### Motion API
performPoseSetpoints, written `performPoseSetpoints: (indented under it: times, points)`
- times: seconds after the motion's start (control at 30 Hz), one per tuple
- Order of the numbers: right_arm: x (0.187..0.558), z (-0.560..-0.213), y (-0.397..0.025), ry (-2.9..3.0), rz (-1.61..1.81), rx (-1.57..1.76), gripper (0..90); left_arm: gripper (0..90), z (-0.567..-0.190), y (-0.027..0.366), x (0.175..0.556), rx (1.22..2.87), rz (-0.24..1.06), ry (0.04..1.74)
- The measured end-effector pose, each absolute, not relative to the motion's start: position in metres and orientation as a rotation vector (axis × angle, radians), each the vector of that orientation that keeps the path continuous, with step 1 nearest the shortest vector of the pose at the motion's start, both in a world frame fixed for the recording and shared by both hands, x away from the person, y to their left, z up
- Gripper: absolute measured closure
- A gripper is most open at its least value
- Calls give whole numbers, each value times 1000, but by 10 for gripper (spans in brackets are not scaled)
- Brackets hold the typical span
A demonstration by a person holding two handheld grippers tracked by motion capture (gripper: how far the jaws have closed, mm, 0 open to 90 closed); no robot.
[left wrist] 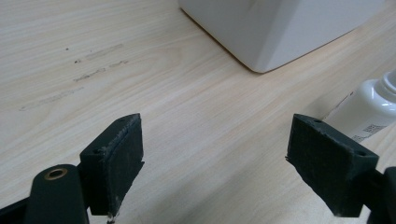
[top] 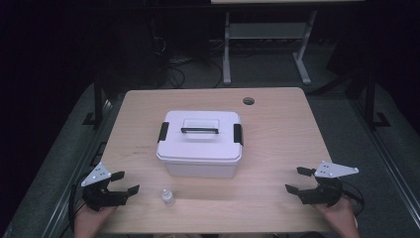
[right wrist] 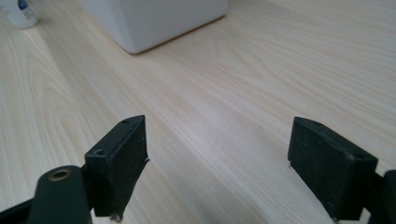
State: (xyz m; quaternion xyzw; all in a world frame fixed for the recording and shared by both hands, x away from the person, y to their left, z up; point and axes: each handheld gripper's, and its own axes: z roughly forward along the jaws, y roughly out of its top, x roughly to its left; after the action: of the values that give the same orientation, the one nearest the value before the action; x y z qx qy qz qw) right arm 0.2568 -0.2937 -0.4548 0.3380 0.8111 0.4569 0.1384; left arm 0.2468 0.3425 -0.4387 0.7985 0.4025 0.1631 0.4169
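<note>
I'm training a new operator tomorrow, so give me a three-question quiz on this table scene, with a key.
1. True or false: the lid of the white box is off.
2. Which gripper is nearer the small white bottle? A) left gripper B) right gripper
3. Fill in: the jaws of both grippers stand ____.

Key
1. False. The lid sits on the box, its black handle lying flat and a black latch at each end.
2. A. The bottle stands on the table just in front of the box, right of the left gripper; in the left gripper view it sits by the right jaw.
3. Open, with nothing between them.
</note>
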Motion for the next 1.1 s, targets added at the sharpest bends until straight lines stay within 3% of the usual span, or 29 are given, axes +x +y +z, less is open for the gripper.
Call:
performPoseSetpoints:
  times: [1.1]
  points:
    - [287,-386,-243,2521,1162,689,190,180,-439,344,246,2003,389,981]
